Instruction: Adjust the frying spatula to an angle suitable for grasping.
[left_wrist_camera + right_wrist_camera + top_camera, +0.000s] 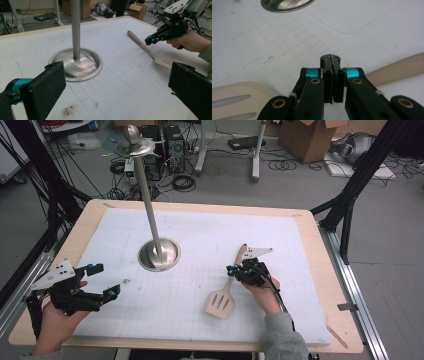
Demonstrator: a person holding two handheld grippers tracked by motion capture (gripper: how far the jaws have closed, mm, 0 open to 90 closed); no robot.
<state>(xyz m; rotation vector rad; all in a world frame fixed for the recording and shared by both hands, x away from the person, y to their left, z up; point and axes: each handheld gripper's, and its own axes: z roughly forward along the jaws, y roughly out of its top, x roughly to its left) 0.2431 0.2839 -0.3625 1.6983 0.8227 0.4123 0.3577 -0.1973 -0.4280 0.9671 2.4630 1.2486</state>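
With its jaws pressed together and empty, the right gripper (pixel 234 269) is poised just above the handle of the slotted spatula (pixel 223 299) lying on the tabletop (pixel 300 250), so an opening is judged necessary before grasping, while the left gripper (pixel 105 279) is held spread.

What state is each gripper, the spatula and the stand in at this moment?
Right gripper: shut, empty, above the spatula handle.
Left gripper: open, empty.
Spatula: lying flat on the mat.
Metal stand: upright on the mat, untouched.
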